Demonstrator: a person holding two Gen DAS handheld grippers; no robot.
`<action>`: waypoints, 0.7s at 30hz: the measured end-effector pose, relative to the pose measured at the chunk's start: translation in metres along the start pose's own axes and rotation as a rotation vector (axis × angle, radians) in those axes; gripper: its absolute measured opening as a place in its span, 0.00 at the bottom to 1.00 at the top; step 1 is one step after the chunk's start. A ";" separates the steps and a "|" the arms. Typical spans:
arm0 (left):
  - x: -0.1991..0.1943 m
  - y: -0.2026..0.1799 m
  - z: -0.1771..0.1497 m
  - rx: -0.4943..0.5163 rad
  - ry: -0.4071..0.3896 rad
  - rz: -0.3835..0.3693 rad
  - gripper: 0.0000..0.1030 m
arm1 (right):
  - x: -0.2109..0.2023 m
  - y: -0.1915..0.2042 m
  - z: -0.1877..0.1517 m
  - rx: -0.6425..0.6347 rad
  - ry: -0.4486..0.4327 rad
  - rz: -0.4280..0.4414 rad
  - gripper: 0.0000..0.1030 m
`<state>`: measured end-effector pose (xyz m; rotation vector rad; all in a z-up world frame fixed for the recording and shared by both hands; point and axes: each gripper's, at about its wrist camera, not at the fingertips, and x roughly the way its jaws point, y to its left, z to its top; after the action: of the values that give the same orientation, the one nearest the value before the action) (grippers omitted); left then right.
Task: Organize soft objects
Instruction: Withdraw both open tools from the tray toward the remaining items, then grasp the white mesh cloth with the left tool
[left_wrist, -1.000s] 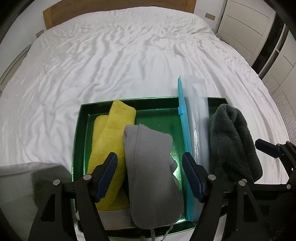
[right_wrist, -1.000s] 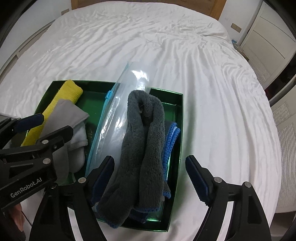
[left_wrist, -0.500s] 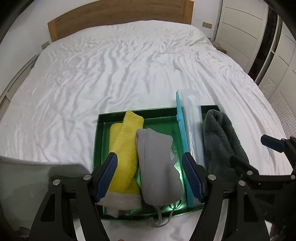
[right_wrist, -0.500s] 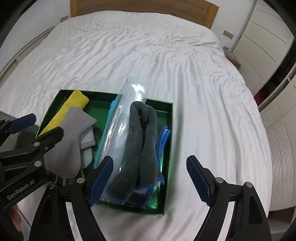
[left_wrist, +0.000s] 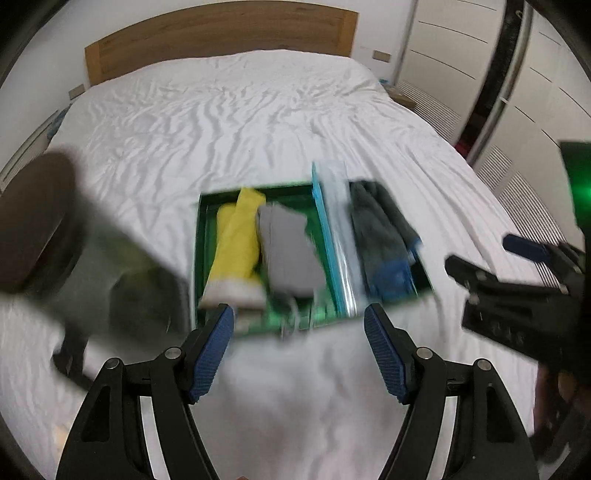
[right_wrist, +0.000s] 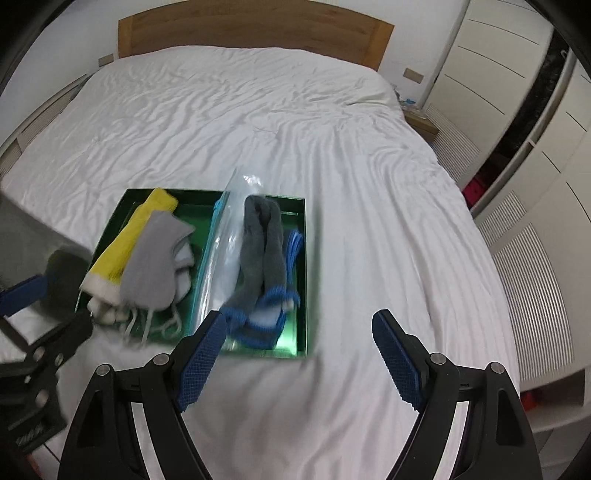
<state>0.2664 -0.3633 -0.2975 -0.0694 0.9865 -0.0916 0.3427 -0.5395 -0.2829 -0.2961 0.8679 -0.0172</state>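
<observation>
A green tray (left_wrist: 201, 258) lies on the white bed and holds a yellow cloth (left_wrist: 236, 236), a grey cloth (left_wrist: 290, 254), a clear zip bag (left_wrist: 338, 229) with a blue strip, a dark grey fleece cloth (left_wrist: 373, 221) and a blue cloth (left_wrist: 391, 273). My left gripper (left_wrist: 299, 328) hovers short of the tray's near edge. Its jaws are opening with nothing between them. In the right wrist view the same tray (right_wrist: 302, 325) lies ahead of my right gripper (right_wrist: 299, 332), which is open and empty. The dark grey cloth (right_wrist: 258, 243) lies beyond its left finger.
White wrinkled sheet surrounds the tray on all sides. A wooden headboard (right_wrist: 251, 33) stands at the far end and white wardrobe doors (right_wrist: 517, 92) line the right. A blurred dark object (left_wrist: 33, 221) sits at the left. The right gripper (left_wrist: 491, 258) shows at the right.
Both grippers have drawn back and upward from the tray, which now looks smaller and farther off. The cloths lie as before. Nothing was picked up.
</observation>
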 end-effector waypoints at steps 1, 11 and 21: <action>-0.007 0.003 -0.010 0.008 0.004 -0.005 0.70 | -0.010 0.005 -0.010 0.001 0.001 0.004 0.80; -0.083 0.113 -0.142 0.067 0.142 0.117 0.70 | -0.088 0.093 -0.088 -0.038 0.036 0.096 0.80; -0.103 0.250 -0.241 0.008 0.338 0.138 0.70 | -0.124 0.218 -0.134 -0.046 0.098 0.281 0.80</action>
<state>0.0200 -0.1072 -0.3698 0.0226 1.3254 0.0213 0.1386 -0.3474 -0.3292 -0.2159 1.0026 0.2516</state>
